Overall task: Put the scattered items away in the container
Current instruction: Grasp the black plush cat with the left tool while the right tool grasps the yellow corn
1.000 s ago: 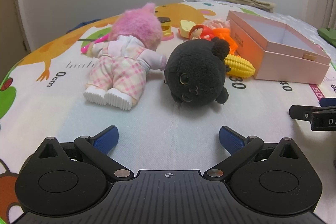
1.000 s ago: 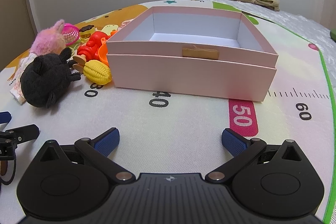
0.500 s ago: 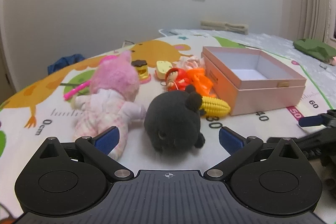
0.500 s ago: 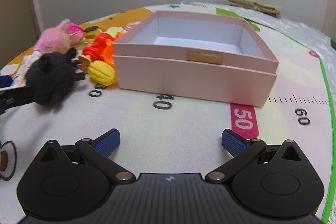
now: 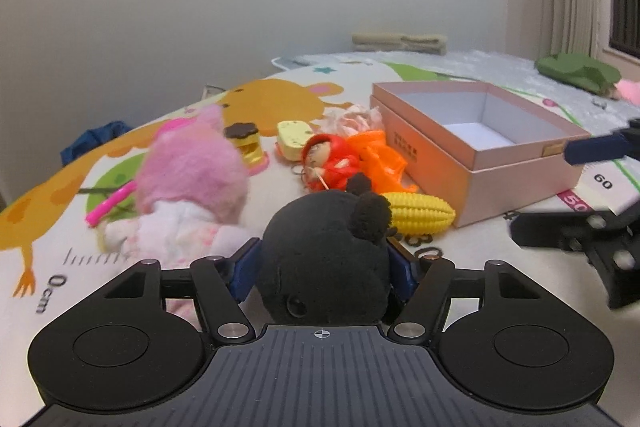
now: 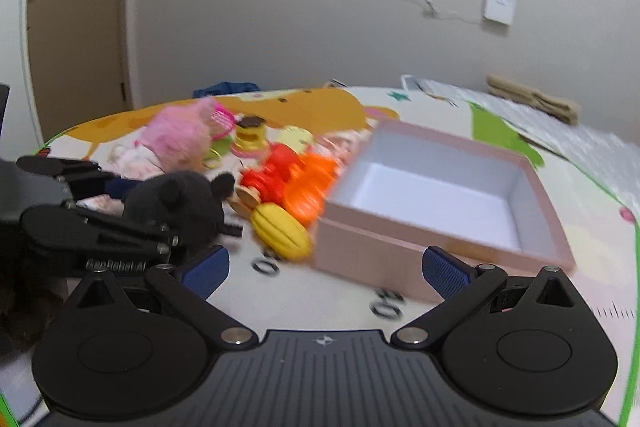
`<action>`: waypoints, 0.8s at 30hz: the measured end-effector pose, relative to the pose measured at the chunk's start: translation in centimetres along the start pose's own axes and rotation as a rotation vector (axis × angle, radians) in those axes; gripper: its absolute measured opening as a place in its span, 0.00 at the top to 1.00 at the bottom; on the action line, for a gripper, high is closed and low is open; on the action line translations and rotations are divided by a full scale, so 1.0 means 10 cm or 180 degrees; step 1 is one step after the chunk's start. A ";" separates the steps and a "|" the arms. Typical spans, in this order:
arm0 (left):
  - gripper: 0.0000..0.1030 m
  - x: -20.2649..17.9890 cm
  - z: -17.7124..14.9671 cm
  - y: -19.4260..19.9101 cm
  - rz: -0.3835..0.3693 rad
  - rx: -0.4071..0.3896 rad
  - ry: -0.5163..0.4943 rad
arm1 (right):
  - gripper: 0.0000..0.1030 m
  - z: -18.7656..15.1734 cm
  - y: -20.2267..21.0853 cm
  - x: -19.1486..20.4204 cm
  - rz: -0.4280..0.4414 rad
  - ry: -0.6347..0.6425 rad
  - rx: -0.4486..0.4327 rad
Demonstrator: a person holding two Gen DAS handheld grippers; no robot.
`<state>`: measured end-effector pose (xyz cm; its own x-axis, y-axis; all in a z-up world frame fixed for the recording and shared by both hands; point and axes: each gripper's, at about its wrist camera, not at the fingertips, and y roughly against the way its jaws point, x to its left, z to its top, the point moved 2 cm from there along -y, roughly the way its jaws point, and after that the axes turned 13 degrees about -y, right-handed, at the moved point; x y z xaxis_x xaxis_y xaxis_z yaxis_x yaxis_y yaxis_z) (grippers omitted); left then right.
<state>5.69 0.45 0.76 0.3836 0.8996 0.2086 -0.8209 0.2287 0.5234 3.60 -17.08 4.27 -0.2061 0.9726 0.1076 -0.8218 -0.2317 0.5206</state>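
The left gripper (image 5: 322,269) clamps the round black plush toy (image 5: 326,259) on the printed play mat (image 5: 168,131). The right gripper (image 6: 325,267) hangs wide and empty. Next, I judge, carry it right, over the open pink cardboard box (image 5: 516,183), and release.

The left claw (image 5: 322,263) is closed on the black plush toy (image 5: 326,255), its blue fingertips (image 5: 242,269) pressed into the toy's two sides. From the right wrist view, the left claw (image 6: 160,227) reaches in from the left edge, its black linkage arms stretched out level. The right claw (image 6: 326,267) stands wide apart, its blue fingertips (image 6: 206,265) holding nothing; that view is blurred.
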 end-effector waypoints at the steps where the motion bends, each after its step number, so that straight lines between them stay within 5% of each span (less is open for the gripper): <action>1: 0.32 0.03 -0.03 0.05 -0.0030 -0.0005 0.0011 | 0.05 0.03 -0.02 0.05 0.0029 0.0052 -0.0017; 8: 0.31 0.23 -0.18 0.36 0.0014 0.0025 -0.0030 | 0.51 0.11 -0.45 0.49 0.0079 0.0685 0.0233; 14: 0.19 0.33 -0.22 0.52 0.0223 -0.0045 -0.0159 | 0.52 0.09 -0.78 0.65 0.0046 0.0957 0.0494; 19: 0.11 0.46 -0.25 0.62 0.0442 -0.0090 -0.0220 | 0.41 0.07 -0.83 0.66 -0.0015 0.0929 0.0485; 24: 0.08 0.69 -0.28 0.80 0.0867 -0.0124 -0.0339 | 0.49 0.16 -0.35 0.69 0.0649 0.0699 0.0867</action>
<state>0.65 9.53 4.09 0.1876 0.8861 0.4237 -0.9145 0.0002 0.4045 5.97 -9.52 4.55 -0.4830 0.8733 0.0636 -0.5876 -0.3772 0.7158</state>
